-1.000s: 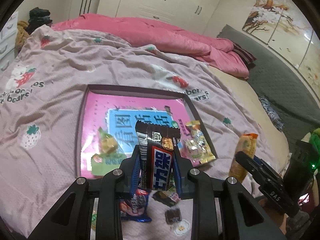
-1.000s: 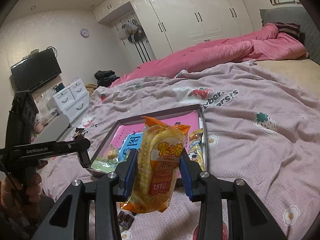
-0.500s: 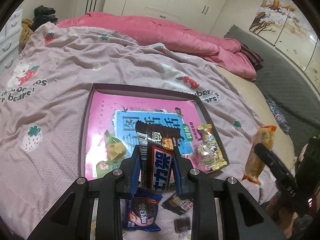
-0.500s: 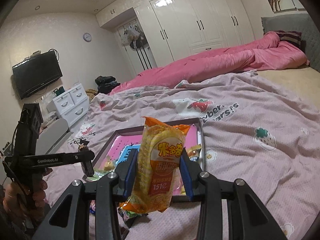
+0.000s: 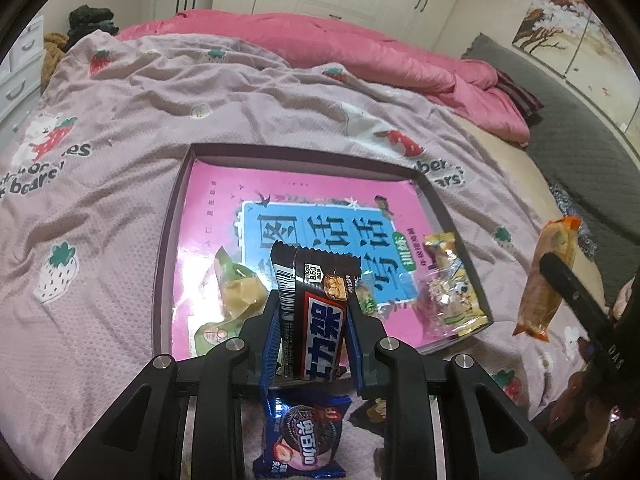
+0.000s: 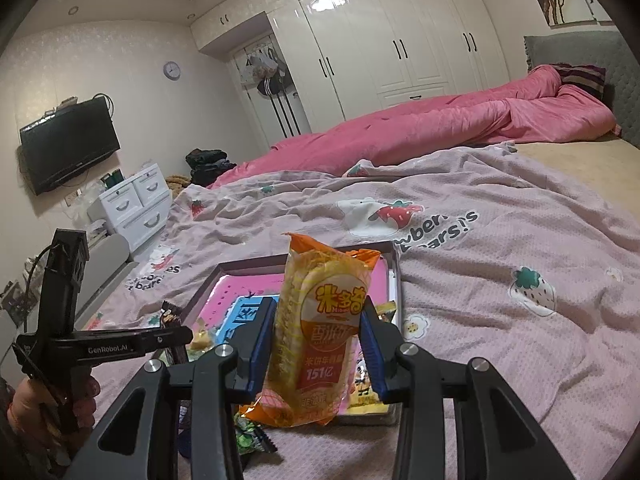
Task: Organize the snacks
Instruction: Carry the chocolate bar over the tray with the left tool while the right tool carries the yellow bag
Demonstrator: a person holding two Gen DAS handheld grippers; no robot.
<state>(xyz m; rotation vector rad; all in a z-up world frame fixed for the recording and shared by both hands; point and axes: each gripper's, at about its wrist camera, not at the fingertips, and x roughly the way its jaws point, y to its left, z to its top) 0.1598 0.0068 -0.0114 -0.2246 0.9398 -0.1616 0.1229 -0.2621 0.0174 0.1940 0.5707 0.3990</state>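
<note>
The chocolate bar [image 5: 316, 316] blocks the tray's [image 5: 168, 240] middle, so the green packet [image 5: 228, 304] is only half visible and I can't tell what it is. The bar's lower end drops behind the left gripper [image 5: 314, 336]. The Oreo pack [image 5: 300, 440] shows through the frame gap, with both sides covered. From the right wrist, the rice cracker pack [image 6: 320, 340] hides most of the tray [image 6: 394, 280] (the blue label is barely a sliver). A green wrapper [image 6: 250, 438] pokes out below, print too small to read. The holding hand [image 6: 48, 408] is cut off at the edge.
</note>
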